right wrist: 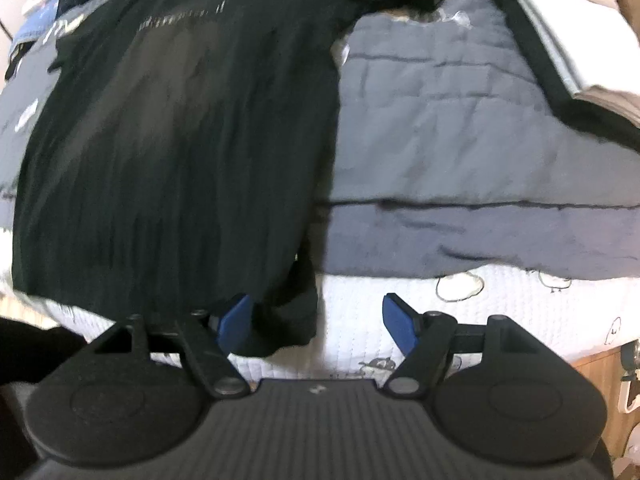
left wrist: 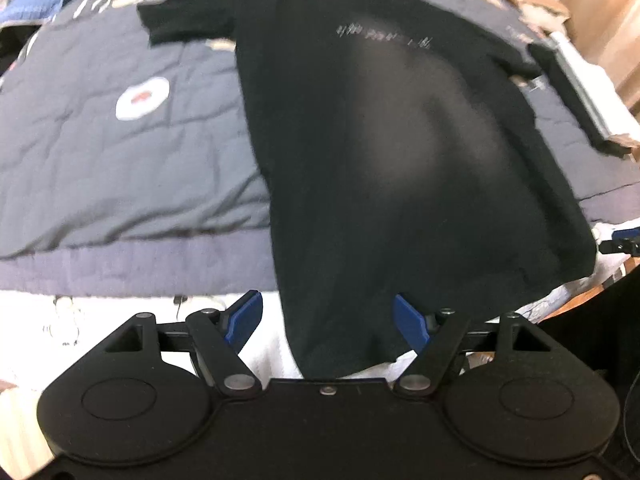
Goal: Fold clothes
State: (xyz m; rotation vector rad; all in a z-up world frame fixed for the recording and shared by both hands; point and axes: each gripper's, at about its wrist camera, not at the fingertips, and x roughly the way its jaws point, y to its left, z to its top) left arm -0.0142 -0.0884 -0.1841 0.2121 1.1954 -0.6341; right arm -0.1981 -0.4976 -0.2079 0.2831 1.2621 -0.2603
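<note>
Evidently no fold is made yet: the black T-shirt (left wrist: 380, 152) lies flat on the bed (left wrist: 120, 160), hem overhanging, both left hand-held gripper (left wrist: 328, 322) and right hand-held gripper (right wrist: 316, 320) spread apart, gripping nothing.

1 black T-shirt (left wrist: 360, 168) spread flat on the bed, 2 short sleeves showing. 1 grey quilt (left wrist: 120, 160) under the shirt, w/ 1 white round patch (left wrist: 143, 98) left of the shirt. 1 white sheet (right wrist: 480, 312) below the quilt edge. 1 stack of folded clothes (right wrist: 560, 40) right of the shirt. 2 grippers, each w/ 2 blue fingers (left wrist: 248, 318).
</note>
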